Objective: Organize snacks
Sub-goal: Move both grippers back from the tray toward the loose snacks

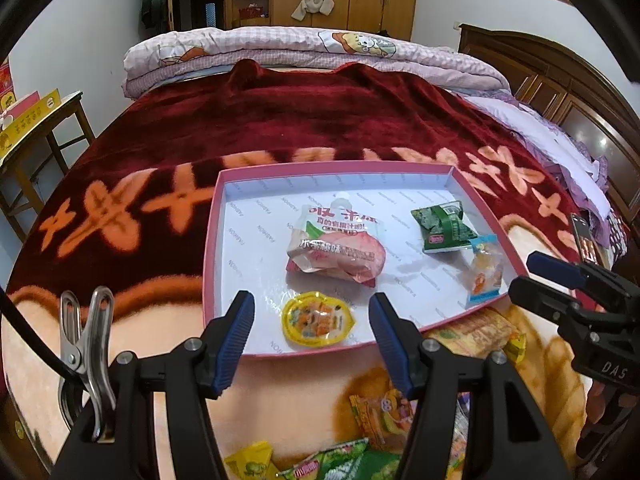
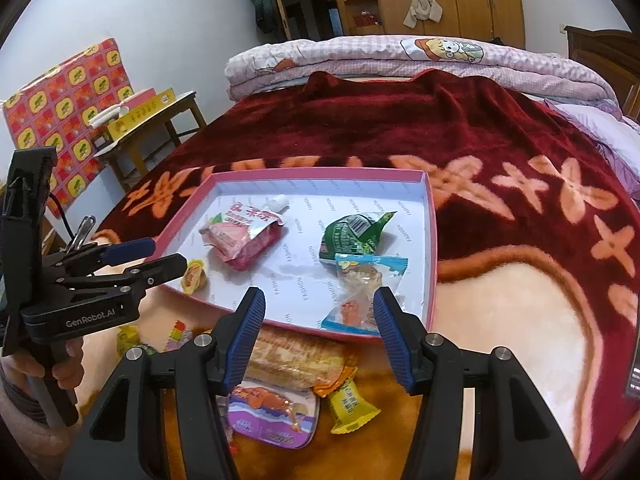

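A pink-rimmed shallow tray (image 1: 211,240) (image 2: 430,240) lies on the bed. In it are a pink peach jelly pouch (image 1: 336,248) (image 2: 244,240), a green packet (image 1: 444,226) (image 2: 352,232), a clear blue-edged candy bag (image 1: 484,270) (image 2: 366,288) and a yellow jelly cup (image 1: 318,319) (image 2: 195,276). My left gripper (image 1: 312,320) is open and empty, its fingers either side of the jelly cup at the tray's near edge. My right gripper (image 2: 320,316) is open and empty just in front of the candy bag. Loose snacks lie in front of the tray: a yellow packet (image 2: 350,404), a purple-edged packet (image 2: 272,412), green packets (image 1: 344,460).
The bed is covered by a red flowered blanket (image 1: 320,120) with folded pink quilts (image 1: 312,52) at the far side. A wooden stool with yellow boxes (image 2: 148,120) stands left of the bed. A wooden headboard (image 1: 560,92) is on the right. A metal clip (image 1: 86,344) hangs by my left gripper.
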Motion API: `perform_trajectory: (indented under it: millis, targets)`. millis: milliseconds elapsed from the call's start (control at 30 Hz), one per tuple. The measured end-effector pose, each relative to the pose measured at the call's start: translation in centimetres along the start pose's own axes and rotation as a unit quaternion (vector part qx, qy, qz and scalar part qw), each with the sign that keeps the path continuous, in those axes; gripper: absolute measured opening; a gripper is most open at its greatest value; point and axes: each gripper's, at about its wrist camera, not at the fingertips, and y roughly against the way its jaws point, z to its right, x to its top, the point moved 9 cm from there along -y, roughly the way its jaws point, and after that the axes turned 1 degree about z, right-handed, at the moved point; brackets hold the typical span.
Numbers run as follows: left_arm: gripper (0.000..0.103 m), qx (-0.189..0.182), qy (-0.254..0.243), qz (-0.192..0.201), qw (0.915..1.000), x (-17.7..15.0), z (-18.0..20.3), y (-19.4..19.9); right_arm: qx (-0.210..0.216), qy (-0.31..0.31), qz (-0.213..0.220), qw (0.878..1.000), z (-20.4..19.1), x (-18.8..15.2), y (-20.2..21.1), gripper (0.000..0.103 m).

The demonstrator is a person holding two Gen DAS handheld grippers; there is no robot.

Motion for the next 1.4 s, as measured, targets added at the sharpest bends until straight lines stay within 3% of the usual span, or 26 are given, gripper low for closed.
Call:
perform_trajectory:
  millis: [600,1400]
  targets:
    - [0.063,0.000,0.003,0.001,1.0000,-1.2,-0.1,2.1,0.023,0.000,-0.001,1.000,-2.4,-1.7,1.8,0.058]
    - [0.063,0.002,0.010,-0.022,0.9997,-5.6,-1.0,4.1,0.042,-0.004,-0.025,0.999,-3.5,-5.0,2.3,0.058]
